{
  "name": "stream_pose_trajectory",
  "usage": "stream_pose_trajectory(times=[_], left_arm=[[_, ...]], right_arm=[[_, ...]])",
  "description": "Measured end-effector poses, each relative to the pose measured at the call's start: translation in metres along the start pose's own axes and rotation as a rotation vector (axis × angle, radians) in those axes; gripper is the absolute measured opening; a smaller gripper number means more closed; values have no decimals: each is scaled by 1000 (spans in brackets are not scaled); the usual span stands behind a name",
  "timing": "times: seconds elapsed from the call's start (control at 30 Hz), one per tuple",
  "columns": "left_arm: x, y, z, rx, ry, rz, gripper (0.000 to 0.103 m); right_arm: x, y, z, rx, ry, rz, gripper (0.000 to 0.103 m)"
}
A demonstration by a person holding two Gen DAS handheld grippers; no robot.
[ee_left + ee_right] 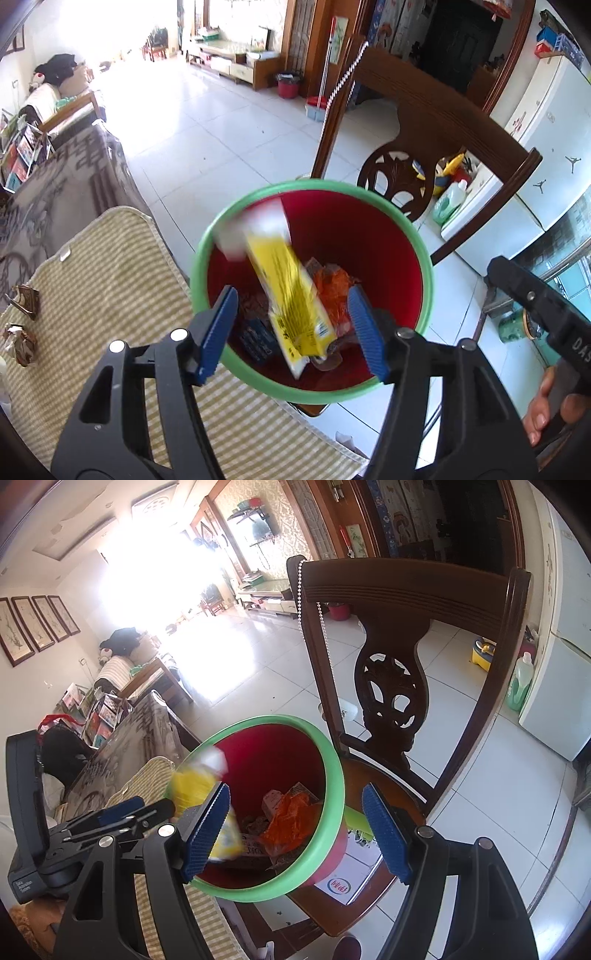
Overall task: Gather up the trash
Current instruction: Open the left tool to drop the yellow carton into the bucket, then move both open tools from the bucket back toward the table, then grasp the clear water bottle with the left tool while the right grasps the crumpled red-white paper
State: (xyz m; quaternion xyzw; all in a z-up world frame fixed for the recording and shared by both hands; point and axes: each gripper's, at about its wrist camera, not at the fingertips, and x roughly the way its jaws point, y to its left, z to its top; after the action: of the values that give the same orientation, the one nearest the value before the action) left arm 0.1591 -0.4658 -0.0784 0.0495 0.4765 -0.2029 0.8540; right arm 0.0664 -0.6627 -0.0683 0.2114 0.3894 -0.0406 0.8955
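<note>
Right now a yellow-and-white snack packet (291, 295), blurred, lies tilted inside the mouth of the red plastic bin with a green rim (199, 266), its white end up near the rim and its lower end down among the rubbish. Left gripper (291, 328), with black arms and blue ribbed pads, hangs over the bin with its jaws parted about halfway; the packet sits between the pads but neither pad presses on it. Right gripper (295, 834) stands wide open beside the bin, one pad over the bin's inside, the other outside the rim above the seat, holding nothing. Inside the bin lie an orange crumpled wrapper (334, 291), a blue carton (256, 339) and other scraps. Bin stands on the seat of a dark carved wooden chair (395, 686), just beside a table covered with a yellow-and-white striped cloth (110, 280). Two crumpled brown wrappers (22, 321) lie on that cloth, well apart from the bin
</note>
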Motion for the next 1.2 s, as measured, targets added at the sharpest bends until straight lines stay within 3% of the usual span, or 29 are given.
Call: stream_pose_trajectory(times=[0.23,0.47,0.83,1.2], left_arm=[[-31,21,-14,-48,-40,38,69],[-52,70,-50,-195,-16,82,71],[-87,180,-94,-379,-35,205,71],[-135,319,-173,-538,-12,358,71]], right_arm=[[8,26,-3,-32,27,46,72],[20,71,-10,-110,56,101,72],[38,157,-37,-230,114,156,72],[47,249,-79,-297,157,178,73]])
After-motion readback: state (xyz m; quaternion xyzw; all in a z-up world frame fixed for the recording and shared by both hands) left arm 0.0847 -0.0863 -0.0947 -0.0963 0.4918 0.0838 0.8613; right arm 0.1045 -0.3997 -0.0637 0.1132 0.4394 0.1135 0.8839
